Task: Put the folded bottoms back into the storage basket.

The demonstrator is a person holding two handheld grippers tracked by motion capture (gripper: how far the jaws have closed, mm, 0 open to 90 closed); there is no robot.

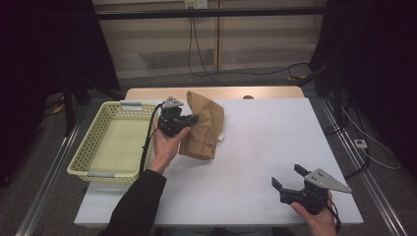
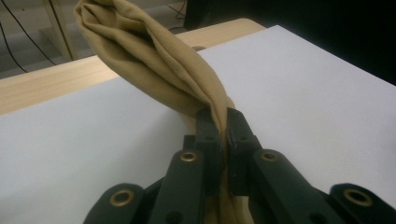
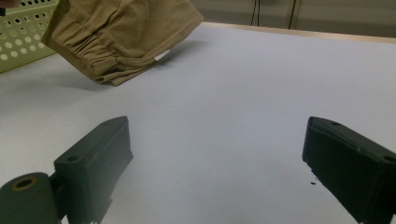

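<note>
Your left gripper (image 1: 189,119) has its fingers pinching the cloth (image 1: 202,126), part lifted off the counter (image 1: 265,147) beside the basket (image 1: 105,142); carry it over (likely) and drop it in. Right gripper (image 1: 290,178) idles, fingers spread.

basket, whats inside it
The basket looks empty in the high view: bare pale floor, nothing lying in it. Its right edge is partly covered by the left claw, its cable and the hand, so that strip cannot be checked.
</note>
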